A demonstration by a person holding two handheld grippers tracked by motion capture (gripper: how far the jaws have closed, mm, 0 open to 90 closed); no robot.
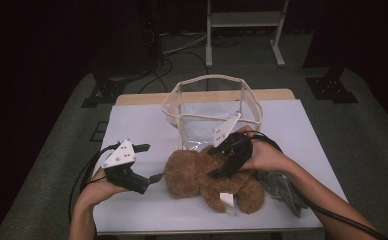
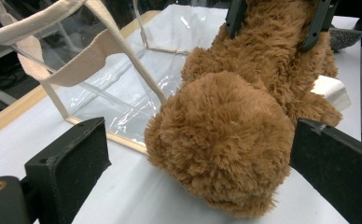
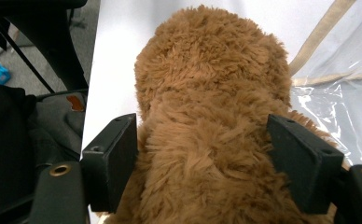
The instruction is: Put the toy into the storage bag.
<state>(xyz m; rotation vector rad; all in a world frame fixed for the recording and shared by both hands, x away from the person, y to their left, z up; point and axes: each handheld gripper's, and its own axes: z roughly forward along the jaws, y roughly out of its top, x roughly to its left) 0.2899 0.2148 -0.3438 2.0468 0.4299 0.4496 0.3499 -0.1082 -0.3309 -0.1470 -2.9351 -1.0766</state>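
In the high view a brown teddy bear (image 1: 209, 177) lies on its side on the white table (image 1: 142, 125), near the front edge and just in front of a clear plastic bag with cream fabric trim (image 1: 213, 107) that stands open toward the far side. A white tag (image 1: 227, 199) shows at the bear's near side, and a grey cloth (image 1: 282, 187) lies to its right, partly under the person's right forearm. The left gripper (image 1: 149, 162) rests left of the bear, its jaws apart and pointing at the bear's head without touching it. The right gripper (image 1: 227, 162) comes down over the bear's body from the far right. In the left gripper view the bear's round head (image 2: 221, 144) sits between the two wide-apart black pads with bare table on either side, and the right gripper's jaws straddle the bear's body farther off. In the right gripper view the jaws stand wide either side of the bear's furry body (image 3: 202, 140), the pads beside the fur, not visibly squeezing it; the bag's clear wall (image 3: 337, 88) lies to the right.
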